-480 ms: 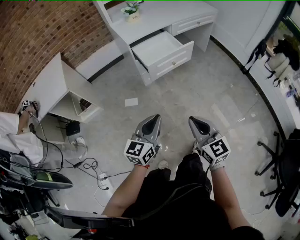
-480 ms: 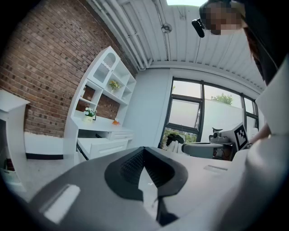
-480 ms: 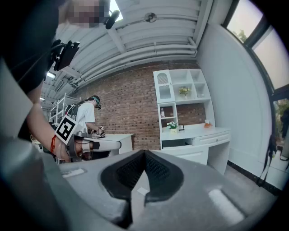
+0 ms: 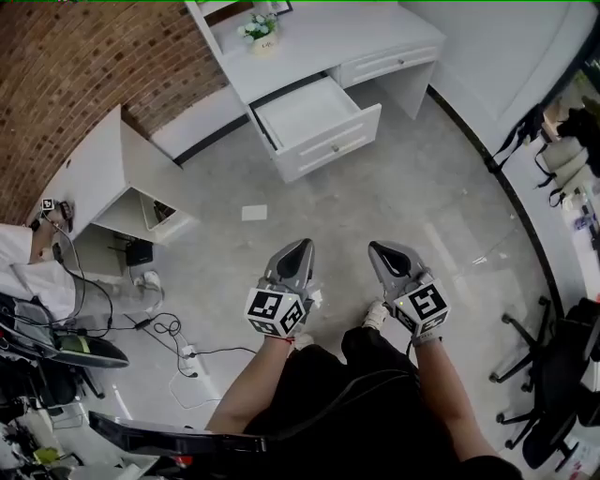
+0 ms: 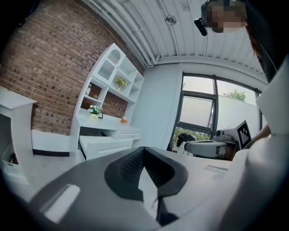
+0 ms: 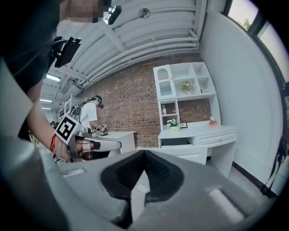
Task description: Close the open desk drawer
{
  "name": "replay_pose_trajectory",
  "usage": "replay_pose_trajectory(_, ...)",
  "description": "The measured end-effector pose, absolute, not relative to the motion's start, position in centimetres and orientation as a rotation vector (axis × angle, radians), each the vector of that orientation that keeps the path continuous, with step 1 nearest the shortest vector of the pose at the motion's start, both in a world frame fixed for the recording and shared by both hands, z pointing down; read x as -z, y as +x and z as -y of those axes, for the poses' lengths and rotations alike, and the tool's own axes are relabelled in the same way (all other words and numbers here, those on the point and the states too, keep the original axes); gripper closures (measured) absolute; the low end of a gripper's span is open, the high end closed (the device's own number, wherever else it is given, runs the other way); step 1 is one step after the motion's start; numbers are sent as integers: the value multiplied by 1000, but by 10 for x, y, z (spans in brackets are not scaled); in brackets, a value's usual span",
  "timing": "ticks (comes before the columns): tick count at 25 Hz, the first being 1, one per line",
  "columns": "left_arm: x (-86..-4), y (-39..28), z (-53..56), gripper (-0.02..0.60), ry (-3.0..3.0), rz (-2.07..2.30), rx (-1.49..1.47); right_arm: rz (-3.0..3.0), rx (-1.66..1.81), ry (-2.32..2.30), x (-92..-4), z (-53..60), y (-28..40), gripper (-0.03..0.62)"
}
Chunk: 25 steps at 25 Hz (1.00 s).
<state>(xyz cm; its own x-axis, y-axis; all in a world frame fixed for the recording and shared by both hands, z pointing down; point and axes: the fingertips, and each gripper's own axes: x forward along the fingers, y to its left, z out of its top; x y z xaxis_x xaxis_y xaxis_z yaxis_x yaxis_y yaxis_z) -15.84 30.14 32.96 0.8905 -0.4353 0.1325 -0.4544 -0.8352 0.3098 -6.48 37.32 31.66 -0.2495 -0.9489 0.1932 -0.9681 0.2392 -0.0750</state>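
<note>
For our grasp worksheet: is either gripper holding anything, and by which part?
Nothing is held. The left gripper and right gripper are both shut and empty, well short of the open drawer.

A flower pot [image 4: 261, 29] stands at twelve o'clock, brick wall [image 4: 84, 66] at ten, cables [image 4: 165, 332] at eight, and a paper scrap [image 4: 254, 213] lies on the floor [image 4: 403, 206].

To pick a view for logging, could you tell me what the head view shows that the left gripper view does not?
Only the head view: a paper scrap and cables on the floor. Only the left gripper view: the window and ceiling. Both: the white desk, its open drawer and the flower pot.
</note>
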Motion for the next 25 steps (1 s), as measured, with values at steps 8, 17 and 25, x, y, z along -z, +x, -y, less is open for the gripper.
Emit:
replay_pose_trajectory(8, -332, -116, -298, 583, 2678, 835, -62, 2504, -276, 1683, -321, -376, -23, 592)
replay_pose_trajectory(17, -339, -87, -304, 583, 2646, 922, -65, 2552, -320, 1708, -322, -375, 26, 592)
replay_pose_trajectory(25, -359, -70, -285, 583, 2616, 919, -120, 2516, -411, 1709, -347, -360, 49, 591)
